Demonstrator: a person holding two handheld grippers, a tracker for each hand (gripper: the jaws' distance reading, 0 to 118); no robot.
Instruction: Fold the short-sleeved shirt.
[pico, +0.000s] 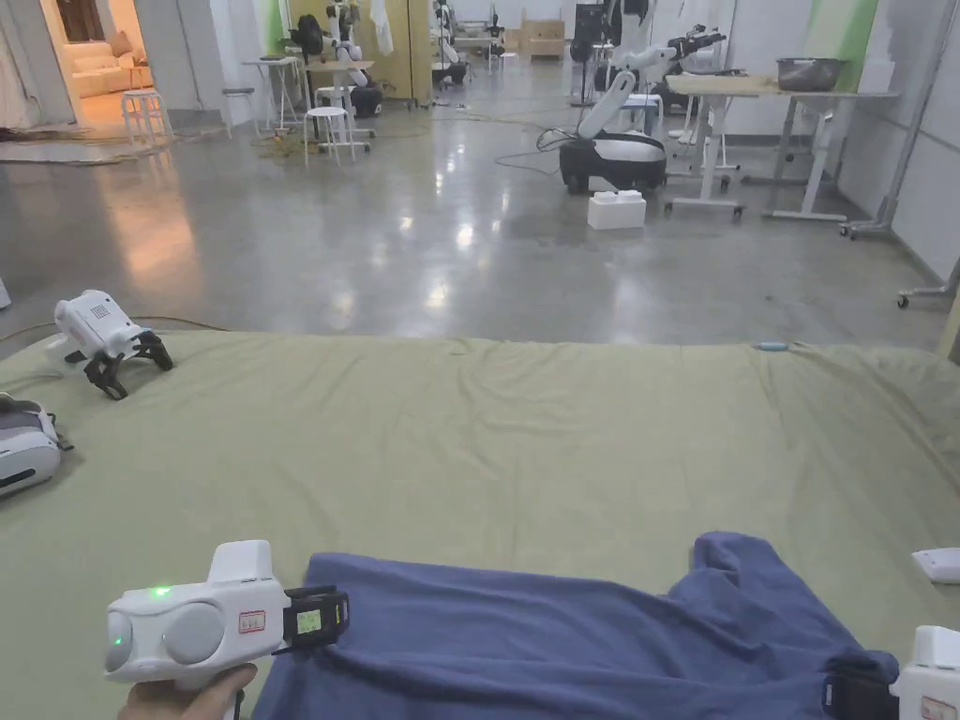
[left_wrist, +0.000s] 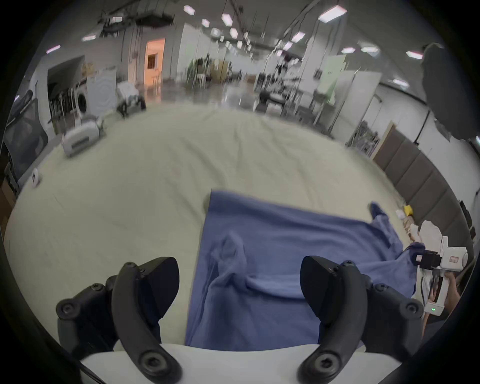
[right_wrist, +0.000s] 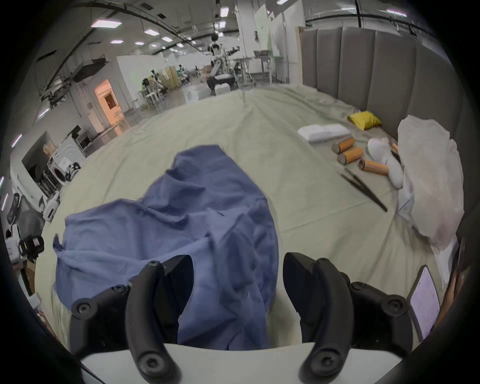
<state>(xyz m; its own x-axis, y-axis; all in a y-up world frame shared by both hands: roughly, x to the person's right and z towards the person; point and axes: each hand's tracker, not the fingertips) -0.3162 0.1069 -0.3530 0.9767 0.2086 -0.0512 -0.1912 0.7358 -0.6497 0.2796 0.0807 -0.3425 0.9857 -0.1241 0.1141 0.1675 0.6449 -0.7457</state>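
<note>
A blue short-sleeved shirt lies spread and wrinkled on the pale green bed sheet, near the front edge. My left gripper, held by a hand, sits at the shirt's left edge. In the left gripper view the left gripper stands open, jaws wide apart, with the shirt lying below and between them. My right gripper is at the shirt's right end. In the right gripper view the right gripper is open over bunched cloth of the shirt.
A spare gripper and a white device lie on the sheet at the far left. Orange rolls, white and yellow cloths, dark tongs and a phone lie to the right by the padded headboard. Open sheet stretches beyond the shirt.
</note>
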